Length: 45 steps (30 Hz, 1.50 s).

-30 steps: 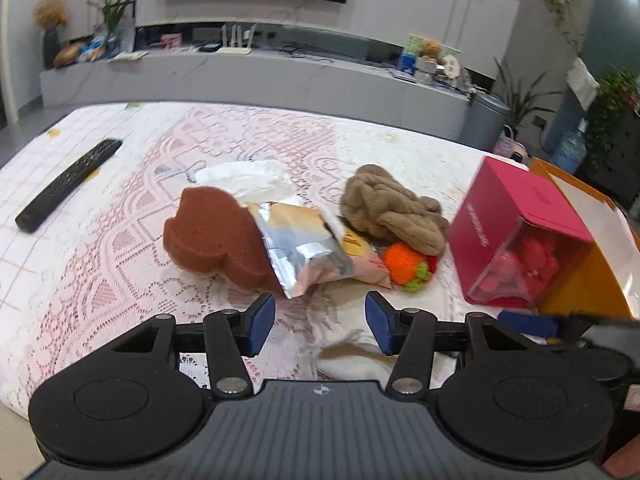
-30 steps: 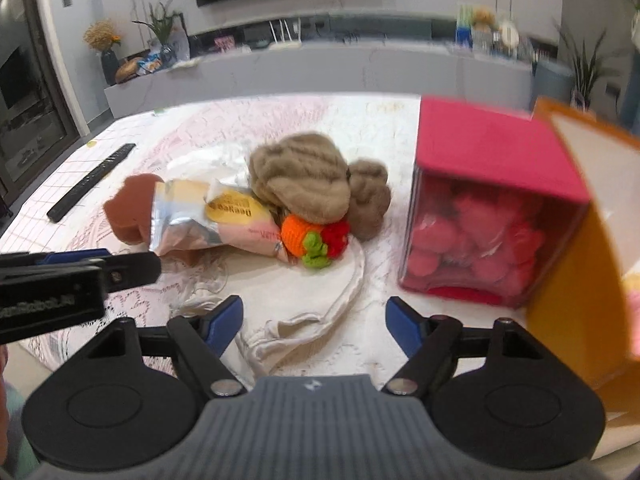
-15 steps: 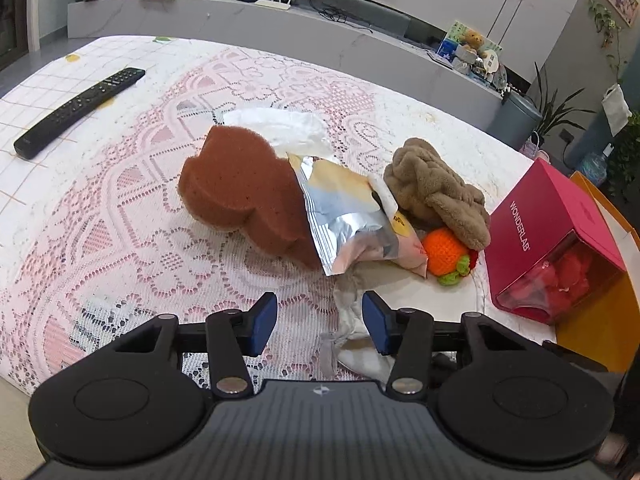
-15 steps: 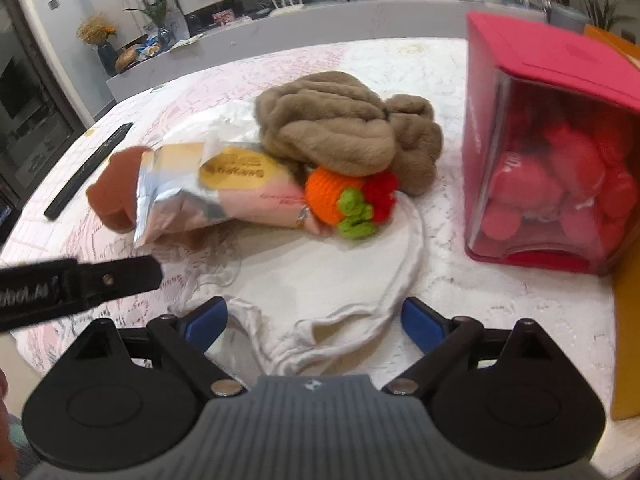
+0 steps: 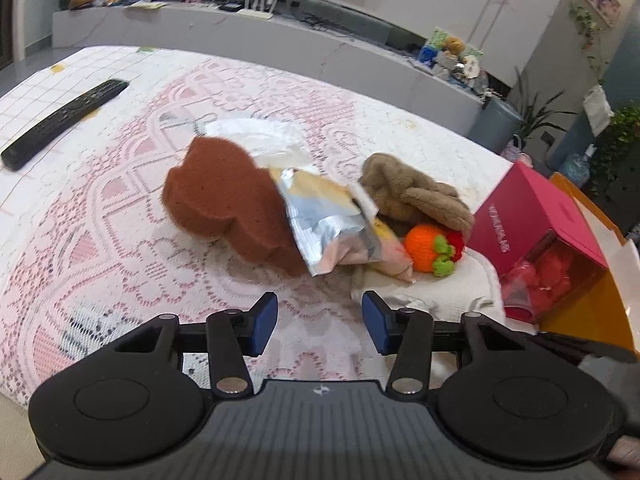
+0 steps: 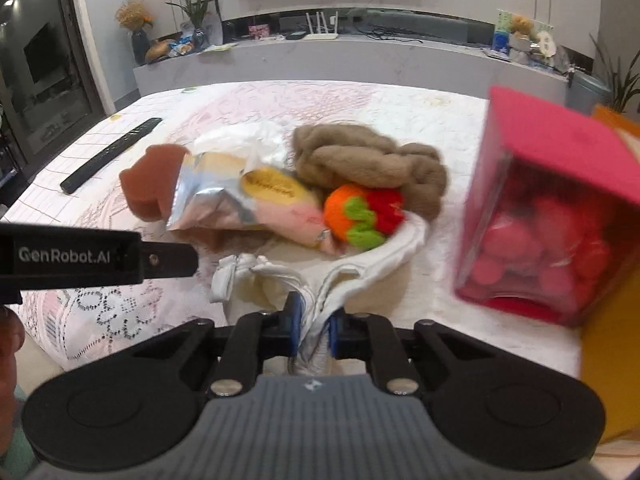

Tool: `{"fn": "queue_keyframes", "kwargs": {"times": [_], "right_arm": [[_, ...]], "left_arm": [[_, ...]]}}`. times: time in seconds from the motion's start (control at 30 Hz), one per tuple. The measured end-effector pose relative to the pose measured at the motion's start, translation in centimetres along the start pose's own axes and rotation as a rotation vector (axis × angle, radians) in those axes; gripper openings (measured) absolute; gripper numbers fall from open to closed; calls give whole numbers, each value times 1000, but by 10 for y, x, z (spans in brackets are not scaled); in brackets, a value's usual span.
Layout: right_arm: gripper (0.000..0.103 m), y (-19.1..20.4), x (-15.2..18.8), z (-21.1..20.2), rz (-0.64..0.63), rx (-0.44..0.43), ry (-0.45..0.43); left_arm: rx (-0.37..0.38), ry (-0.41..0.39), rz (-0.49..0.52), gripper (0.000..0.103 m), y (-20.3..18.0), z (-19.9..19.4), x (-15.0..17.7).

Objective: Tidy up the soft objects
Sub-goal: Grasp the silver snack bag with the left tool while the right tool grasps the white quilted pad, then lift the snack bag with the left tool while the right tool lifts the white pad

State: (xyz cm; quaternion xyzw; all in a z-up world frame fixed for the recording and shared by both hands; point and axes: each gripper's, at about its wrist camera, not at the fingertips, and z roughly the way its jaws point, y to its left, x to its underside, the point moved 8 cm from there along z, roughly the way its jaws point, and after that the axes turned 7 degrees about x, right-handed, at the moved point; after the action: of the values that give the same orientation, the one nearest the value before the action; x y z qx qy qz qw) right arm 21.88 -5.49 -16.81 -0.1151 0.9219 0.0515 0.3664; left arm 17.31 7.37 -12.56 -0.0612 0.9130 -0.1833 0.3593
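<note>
The right hand-held gripper (image 6: 313, 330) has just been closing, and now its two blue pads pinch a bunched-up fold of the white cloth (image 6: 360, 276). The cloth lies on the bench (image 6: 248, 100), which has a pink and white lace cover. The near edge of the cloth is pulled up into the jaws. The far part of the cloth is under a little pile of soft things.

In that pile, a knitted orange and red toy (image 6: 362, 216) with green leaves sits on the cloth. Behind it lies a fluffy brown plush (image 6: 368, 160). To the left is a shiny snack bag (image 6: 244, 200), and it leans on a brown sponge (image 6: 150, 182). A crinkly white plastic bag (image 6: 240, 136) peeks out behind them.

The left hand-held gripper (image 5: 319, 322) is about half open and holds nothing. Its blue pads hang over the lace cover, just in front of the brown sponge and the snack bag. In the right view one of its black fingers sticks in from the left, close to the cloth but not touching it.

A pink box (image 6: 560, 200) with a clear front stands to the right of the pile. Red round things fill it. An orange box (image 5: 592, 308) stands just beside it. A black remote (image 5: 64, 122) lies far off to the left, well apart from the pile.
</note>
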Motion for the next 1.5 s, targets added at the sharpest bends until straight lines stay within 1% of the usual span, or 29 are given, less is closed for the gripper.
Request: {"fn": "queue_keyframes", "kwargs": {"times": [0.07, 0.17, 0.27, 0.3, 0.33, 0.4, 0.43, 0.47, 0.57, 0.63, 0.7, 0.77, 0.8, 0.83, 0.87, 0.9, 0.93, 0.97, 1.03, 1.07, 1.13, 1.3, 1.4, 1.5], "right_arm": [[11, -10, -2, -8, 11, 9, 9], [11, -26, 0, -19, 10, 44, 19], [13, -44, 5, -19, 19, 84, 28], [16, -47, 6, -17, 24, 90, 35], [21, -49, 7, -14, 35, 88, 42], [29, -53, 6, -8, 70, 74, 36], [32, -54, 5, -6, 81, 77, 29], [38, -54, 4, -2, 92, 78, 24], [39, -53, -2, 10, 137, 45, 14], [40, -54, -6, 18, 157, 47, 10], [40, -55, -8, 27, 165, 58, 14], [40, -55, -8, 32, 162, 62, 14], [39, -53, -8, 34, 151, 65, 13], [35, -51, -6, 36, 136, 68, 15], [30, -49, -4, 37, 116, 71, 15], [18, -46, -2, 38, 102, 77, 16], [15, -44, 0, 39, 87, 83, 19], [14, -42, 1, 40, 77, 86, 18], [8, -40, 2, 39, 66, 93, 8], [8, -39, 2, 38, 62, 95, 6], [7, -40, 3, 37, 63, 96, 5], [2, -40, 4, 28, 68, 72, -17], [2, -36, 2, 17, 35, 70, -32], [2, -37, 2, 6, 33, 71, -37]], "left_arm": [[18, -5, 25, 56, -6, -1, 0], [26, -7, 49, 57, -12, -2, -1], [10, -15, 49, 66, -15, -1, -5], [-5, -18, 49, 70, -15, 1, -7], [-13, -18, 49, 72, -15, 2, -9], [-3, -16, 39, 77, -16, 6, -14], [11, -16, 29, 77, -16, 10, -17], [21, -14, 18, 77, -16, 15, -19], [11, -27, -21, 77, -11, 26, -25], [14, -43, -41, 77, -11, 30, -30], [7, -66, -36, 78, -13, 34, -35], [-17, -81, -21, 78, -14, 38, -38], [-28, -84, -9, 76, -15, 40, -38], [-36, -84, 5, 71, -17, 42, -38], [-51, -86, 20, 70, -18, 44, -38], [-64, -91, 39, 66, -19, 44, -37], [-77, -99, 62, 56, -21, 44, -37], [-83, -109, 85, 54, -22, 43, -37], [-80, -124, 107, 44, -24, 42, -37], [-73, -126, 110, 43, -23, 42, -37], [-66, -122, 104, 33, -21, 42, -37], [-55, -162, 121, 27, -24, 28, -39], [-61, -168, 142, 25, -28, 17, -36], [-71, -166, 174, 23, -33, 3, -31]]}}
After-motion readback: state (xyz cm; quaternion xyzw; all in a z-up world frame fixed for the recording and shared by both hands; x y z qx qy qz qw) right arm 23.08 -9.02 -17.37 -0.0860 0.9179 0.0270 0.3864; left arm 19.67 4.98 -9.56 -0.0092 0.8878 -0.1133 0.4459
